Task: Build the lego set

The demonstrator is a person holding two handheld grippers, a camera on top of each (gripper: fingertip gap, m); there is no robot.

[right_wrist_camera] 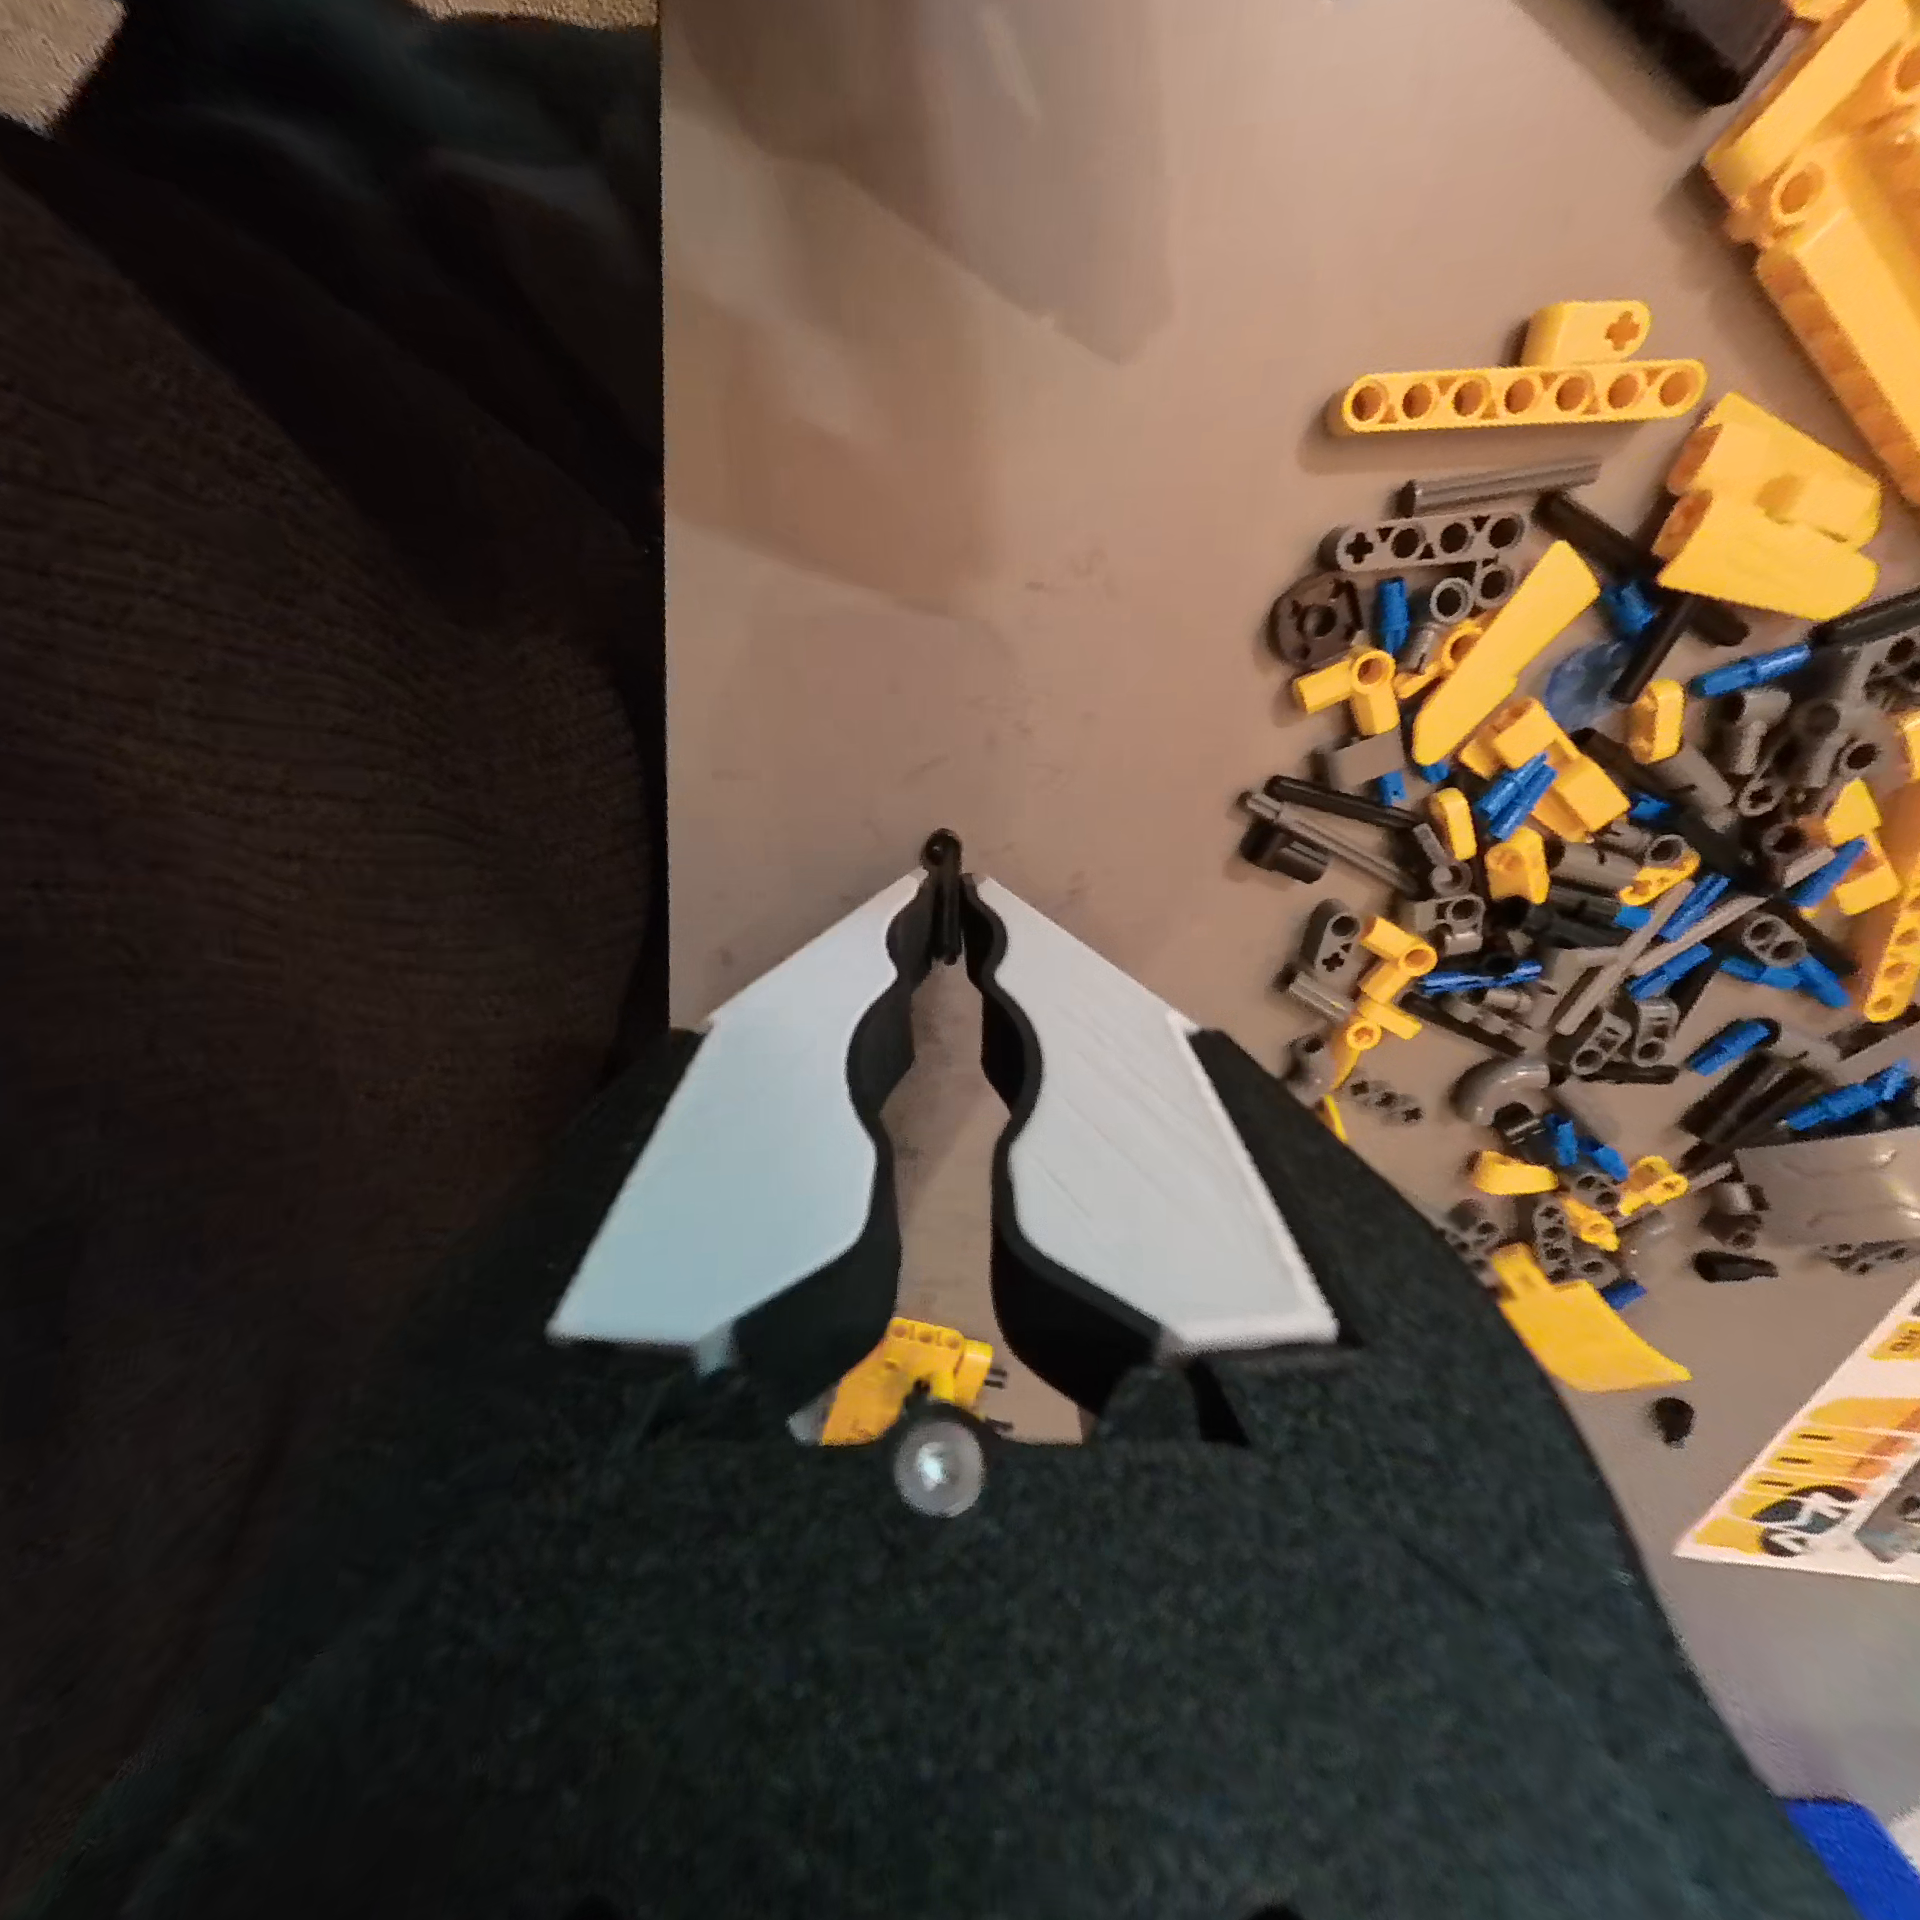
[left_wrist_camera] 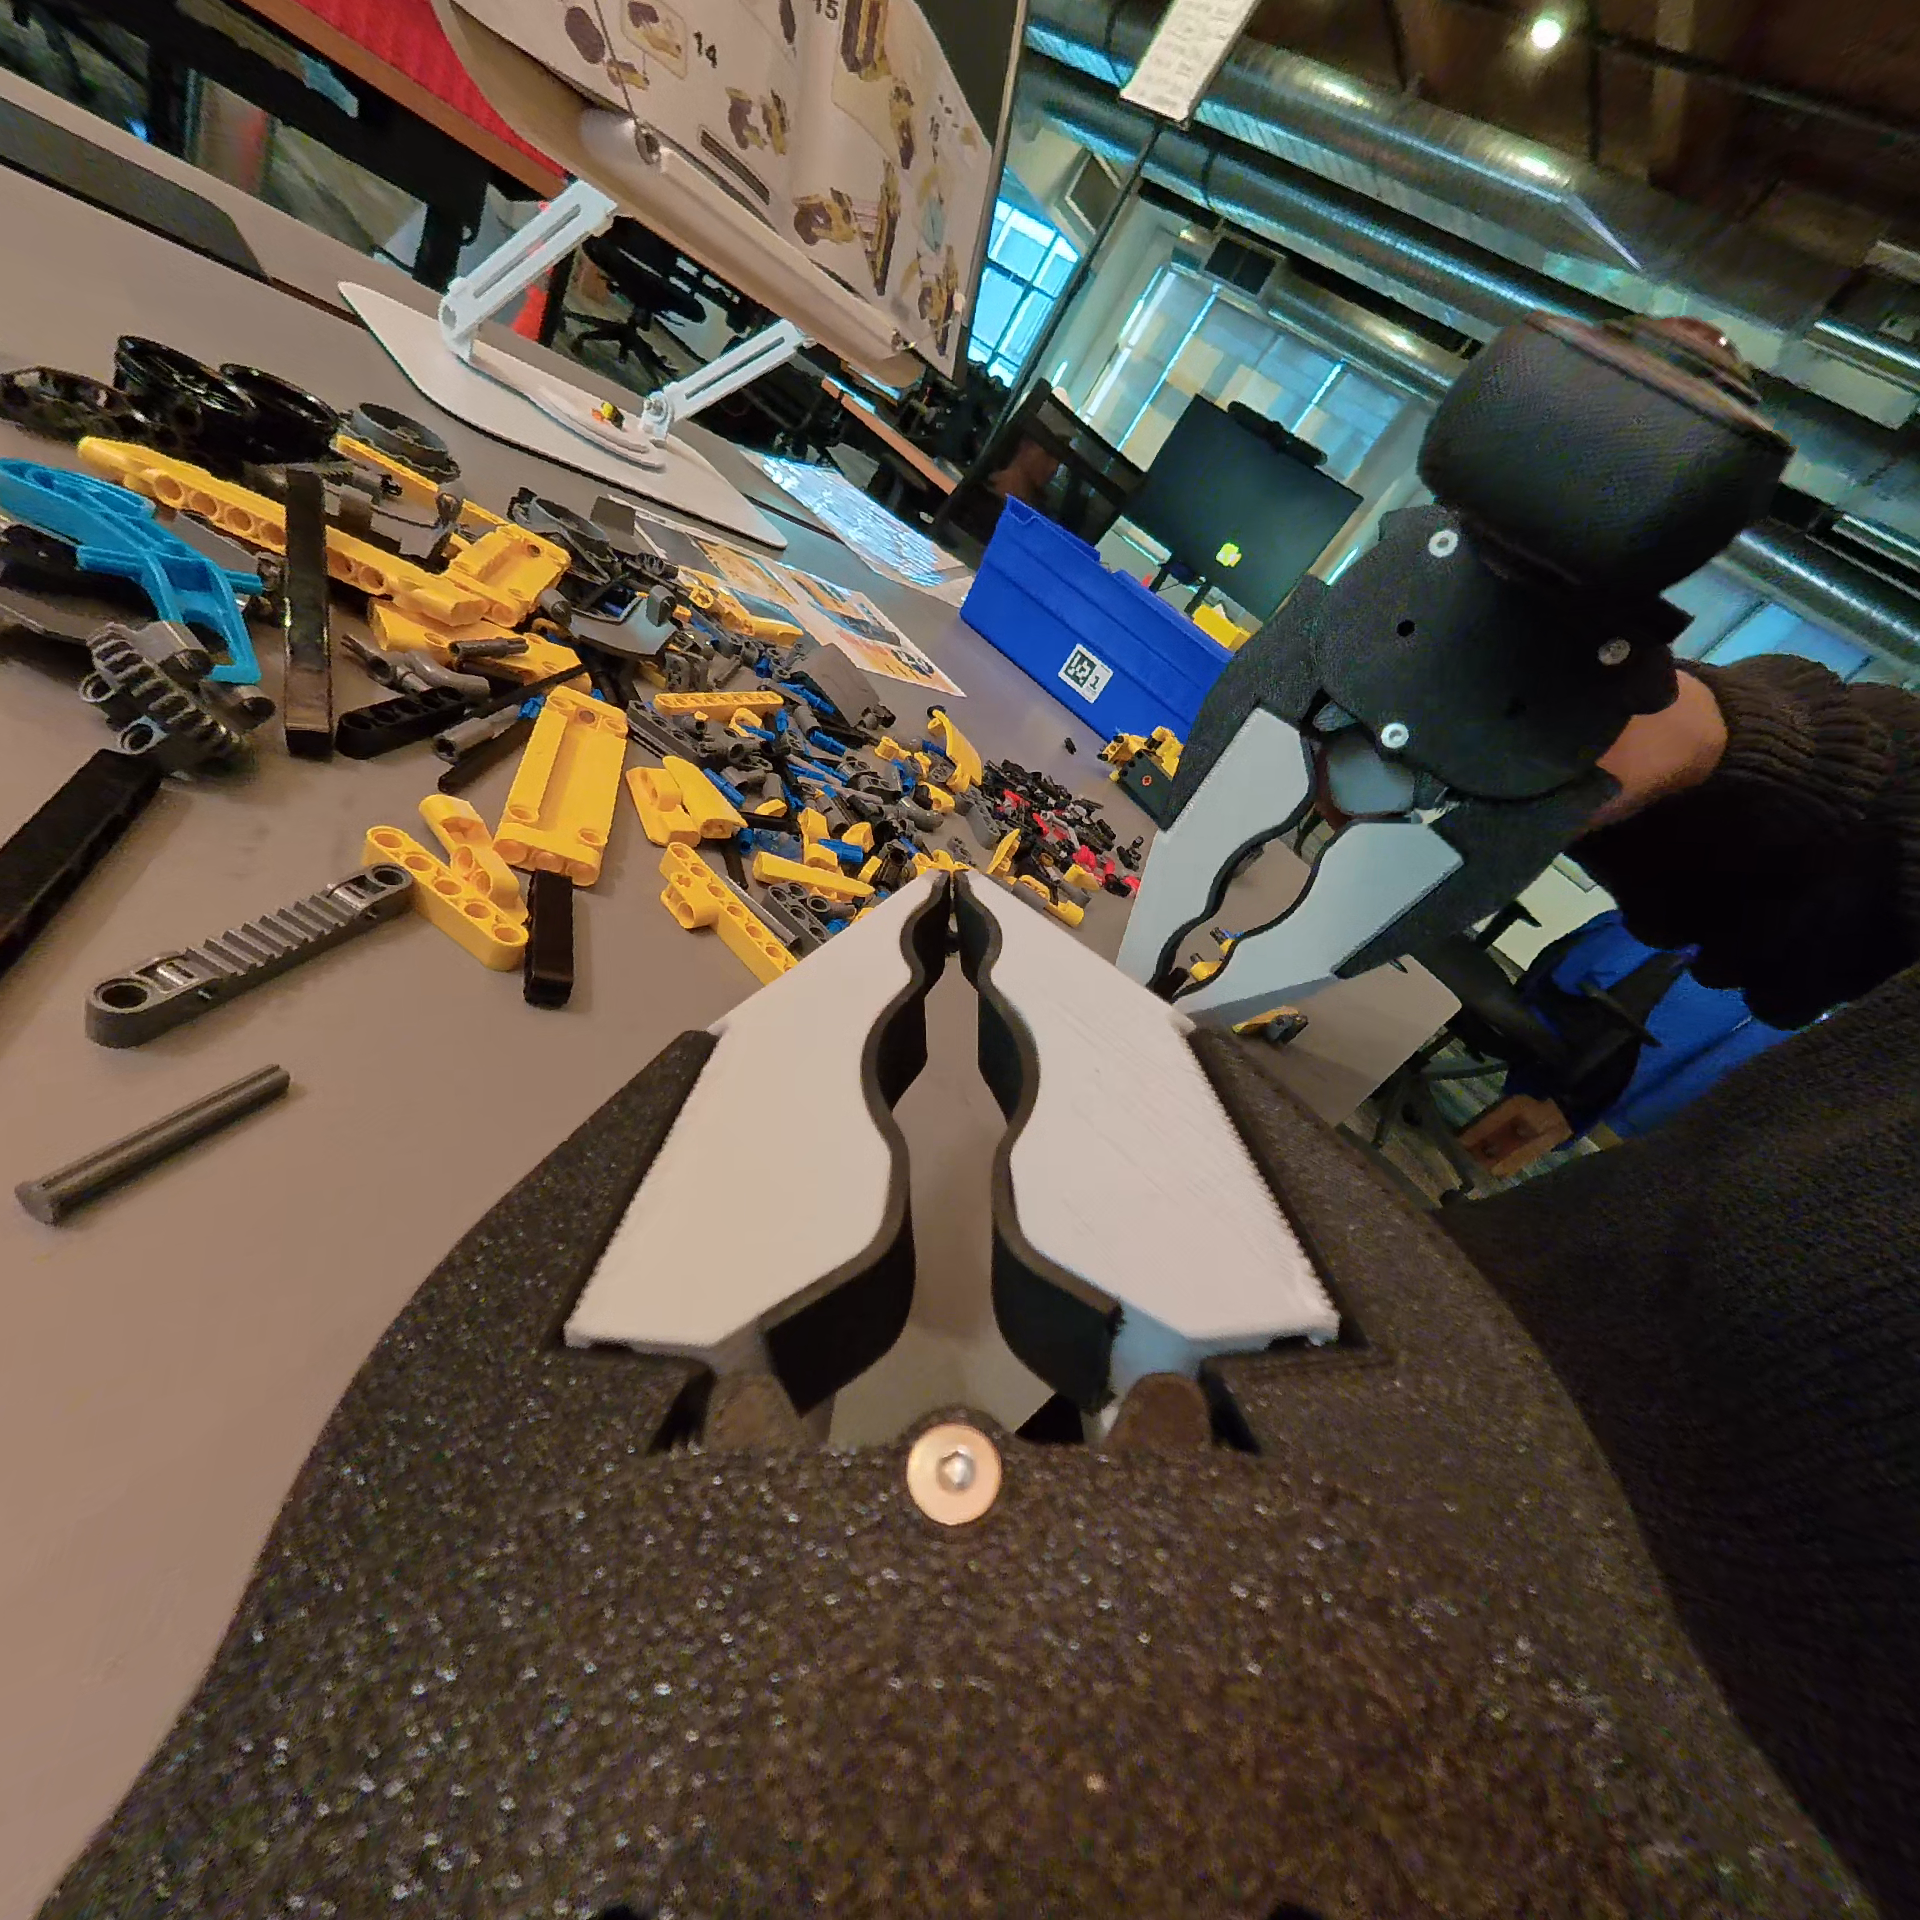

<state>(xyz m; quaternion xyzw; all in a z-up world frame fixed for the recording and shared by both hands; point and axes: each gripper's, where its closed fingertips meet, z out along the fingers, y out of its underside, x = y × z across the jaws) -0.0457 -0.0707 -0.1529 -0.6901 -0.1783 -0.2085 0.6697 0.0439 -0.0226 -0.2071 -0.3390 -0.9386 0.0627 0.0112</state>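
Right wrist view: the right hand-held gripper (right_wrist_camera: 943, 883) points down at the grey tabletop (right_wrist_camera: 935, 416), its two fingers pinched together on a small black pin (right_wrist_camera: 943, 894) whose round head sticks out past the tips. A small yellow assembly (right_wrist_camera: 914, 1371) shows through the gap near the finger bases, below the gripper. A heap of yellow, grey, blue and black building pieces (right_wrist_camera: 1621, 831) lies well to the right, with a yellow seven-hole beam (right_wrist_camera: 1517, 395) at its upper edge and a printed sheet (right_wrist_camera: 1829, 1475) at the lower right. A dark knitted sleeve (right_wrist_camera: 291, 727) fills the left side. Left wrist view: the left hand-held gripper (left_wrist_camera: 951, 883) has its fingertips closed together with nothing between them, held above the tabletop and aimed at the same heap. A grey toothed bar (left_wrist_camera: 249, 951) and a grey rod (left_wrist_camera: 156, 1143) lie apart to the left. Beyond stand a blue bin (left_wrist_camera: 1081, 623) and an instruction booklet on a white stand (left_wrist_camera: 540, 416).
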